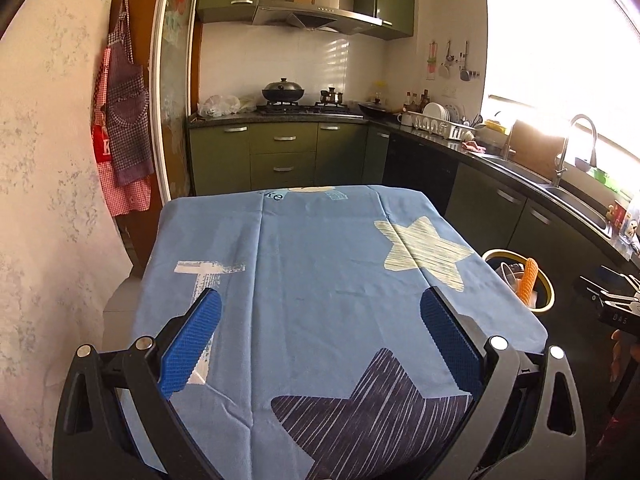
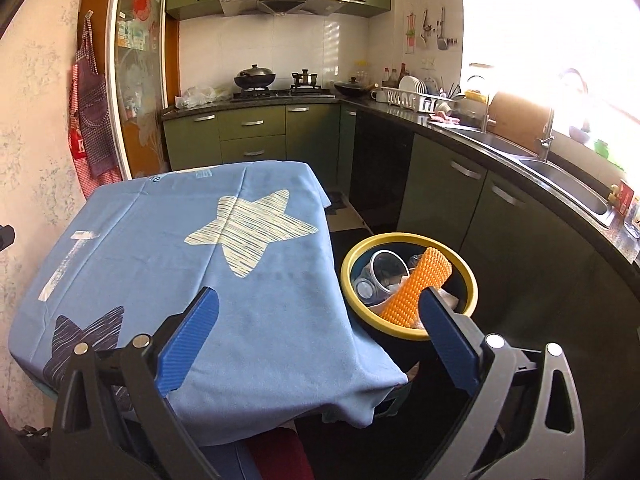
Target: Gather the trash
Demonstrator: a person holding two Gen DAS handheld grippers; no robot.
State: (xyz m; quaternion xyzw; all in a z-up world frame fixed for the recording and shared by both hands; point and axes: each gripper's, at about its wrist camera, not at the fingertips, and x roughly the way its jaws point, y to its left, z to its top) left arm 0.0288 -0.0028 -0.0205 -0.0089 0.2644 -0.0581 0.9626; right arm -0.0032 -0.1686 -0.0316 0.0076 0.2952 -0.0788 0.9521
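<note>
Both pairs of blue-padded fingers stood spread wide with nothing between them: the left gripper [image 1: 320, 340] hung over the near half of the cloth-covered worktop [image 1: 320, 248], the right gripper [image 2: 318, 340] over its near right corner, likely because nothing was left to pick up. Blue star-print cloth [image 2: 260, 312] lay bare, its corner drooping off the edge. Just past that edge, on the floor, stood the yellow-rimmed bin [image 2: 476, 284], already holding the trash: an orange knobbly roll [image 2: 416, 284] leaning on the rim, and clear plastic containers [image 2: 380, 276]. Between worktop and green cabinets [image 2: 448, 196] ran a narrow dark aisle, mostly taken by the bin.
</note>
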